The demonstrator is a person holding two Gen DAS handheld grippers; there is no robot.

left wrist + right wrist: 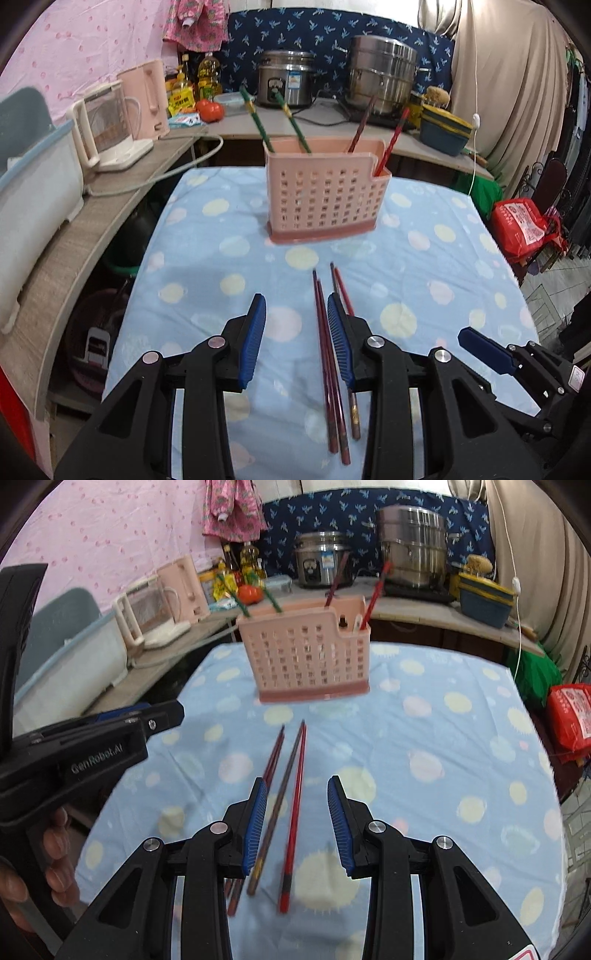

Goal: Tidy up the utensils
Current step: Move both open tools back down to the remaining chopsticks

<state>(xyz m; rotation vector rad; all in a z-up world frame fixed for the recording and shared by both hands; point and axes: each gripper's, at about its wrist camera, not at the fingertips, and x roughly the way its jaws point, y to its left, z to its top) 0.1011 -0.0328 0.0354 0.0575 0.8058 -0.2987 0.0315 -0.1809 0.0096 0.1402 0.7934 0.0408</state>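
1. Four loose chopsticks (291, 805) are lying on the spotted blue cloth (424, 738) in the lower middle of both frames, long axes running roughly away from the cameras, tips pointing toward the pink holder (306, 653).
2. In the right wrist view, the bright red stick and a darker brown one are sitting in the open space between the right gripper (297, 827) jaws, and the other dark pair (275, 753) is slipping under its left pad.
3. In the left wrist view, the dark red pair (327, 354) is lying just inside the left gripper's (296, 339) right pad, with the other two mostly hidden behind that pad.
4. Both sets of tongs are spread wide, pinching nothing.
5. The holder is standing further up the cloth, mid-frame, well apart from the loose sticks, with green chopsticks (284, 118) and red chopsticks (391, 142) already poking out of it.
6. My guess: the right gripper is looking better lined up, since its sticks run lengthwise between the jaws, so closing should catch them across their width.
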